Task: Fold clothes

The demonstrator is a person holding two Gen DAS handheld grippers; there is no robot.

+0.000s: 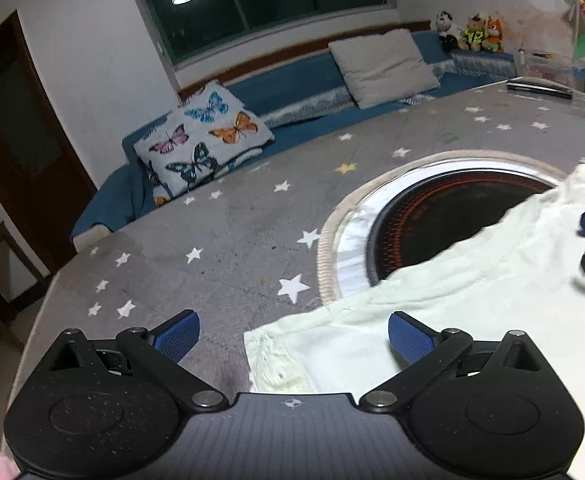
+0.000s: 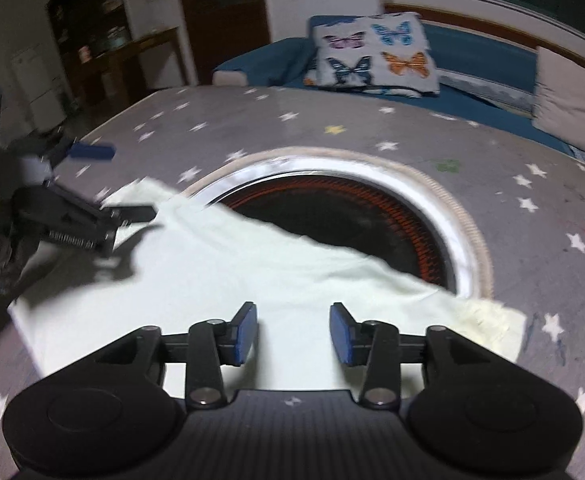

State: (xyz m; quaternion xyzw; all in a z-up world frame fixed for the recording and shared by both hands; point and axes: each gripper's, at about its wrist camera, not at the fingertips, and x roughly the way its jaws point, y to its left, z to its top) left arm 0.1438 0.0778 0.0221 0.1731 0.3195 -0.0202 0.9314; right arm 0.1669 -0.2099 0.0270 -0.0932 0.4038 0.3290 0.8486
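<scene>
No writing can be read clearly. At lower left the left gripper [image 1: 292,332] is spread wide and grips nothing. One pale garment [image 1: 472,300] lies at lower right on the grey star-print table cover [image 1: 212,232], overlapping one round black burner [image 1: 444,208]. The right gripper [image 2: 293,334] is released above the cloth. Behind stand one butterfly pillow [image 1: 204,140] and three plush toys [image 1: 470,32].

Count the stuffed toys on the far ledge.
3, side by side on the blue ledge by the wall: a black-and-white toy, a brown bear, an orange toy. More may be hidden.
</scene>
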